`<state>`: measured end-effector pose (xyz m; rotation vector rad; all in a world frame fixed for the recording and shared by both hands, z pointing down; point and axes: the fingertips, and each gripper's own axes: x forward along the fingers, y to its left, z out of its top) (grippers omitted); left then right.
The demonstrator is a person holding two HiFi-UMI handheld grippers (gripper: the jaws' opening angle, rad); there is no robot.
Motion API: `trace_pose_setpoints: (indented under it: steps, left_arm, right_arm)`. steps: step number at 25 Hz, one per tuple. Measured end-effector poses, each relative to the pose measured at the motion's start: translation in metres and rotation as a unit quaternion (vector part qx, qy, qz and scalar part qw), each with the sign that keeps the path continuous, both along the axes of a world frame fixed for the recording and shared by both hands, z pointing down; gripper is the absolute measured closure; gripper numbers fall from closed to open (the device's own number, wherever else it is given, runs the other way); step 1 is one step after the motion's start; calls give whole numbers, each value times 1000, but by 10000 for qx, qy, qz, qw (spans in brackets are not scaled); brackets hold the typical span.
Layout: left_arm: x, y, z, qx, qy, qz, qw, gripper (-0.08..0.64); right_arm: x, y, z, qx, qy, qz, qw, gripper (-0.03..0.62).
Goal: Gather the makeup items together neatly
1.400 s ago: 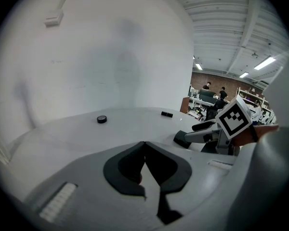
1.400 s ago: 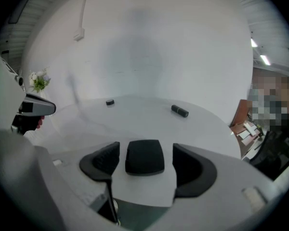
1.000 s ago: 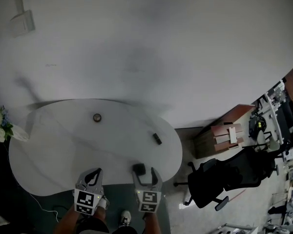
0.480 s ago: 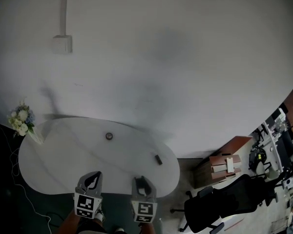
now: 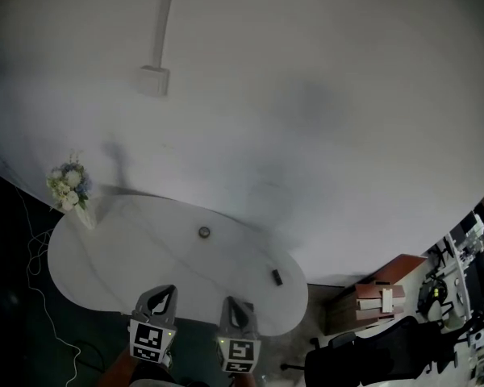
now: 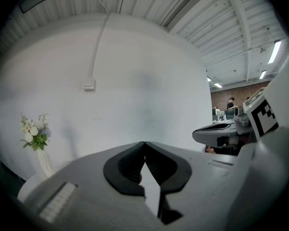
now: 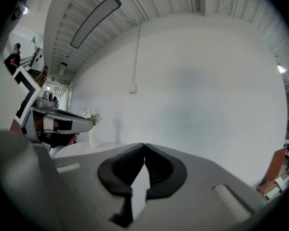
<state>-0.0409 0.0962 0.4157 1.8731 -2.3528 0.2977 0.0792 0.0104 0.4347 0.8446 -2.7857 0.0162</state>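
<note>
With the left gripper (image 5: 164, 293) and just-closed right gripper (image 5: 235, 305) both pinched together empty at bottom centre, the round item (image 5: 204, 232), probably makeup, and dark item (image 5: 277, 277) lie well apart on the table (image 5: 97, 256), the latter near its right rim, where a clumsy push could nudge it off.

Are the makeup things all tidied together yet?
Not yet. The round item and dark item lie apart on the table. The left gripper is shut and empty; the right gripper has just closed on nothing. Bringing them together is left.

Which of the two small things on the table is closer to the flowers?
The round one in the middle; the dark oblong one lies at the right end.
</note>
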Motion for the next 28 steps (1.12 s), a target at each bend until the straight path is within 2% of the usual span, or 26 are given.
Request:
trace_pose_setpoints:
  steps: [11, 20, 28]
  left_arm:
    - [-16, 5, 5, -7, 59, -125, 9999, 551]
    - [-72, -22, 11, -41, 159, -72, 9998, 551]
    - [-116, -60, 14, -20, 290, 258, 9992, 551]
  right_arm:
    - [-24, 2, 6, -53, 47, -212, 9998, 588]
    - [-88, -23, 3, -45, 83, -224, 9997, 588]
    - [-124, -59, 3, 30, 262, 116, 9996, 588]
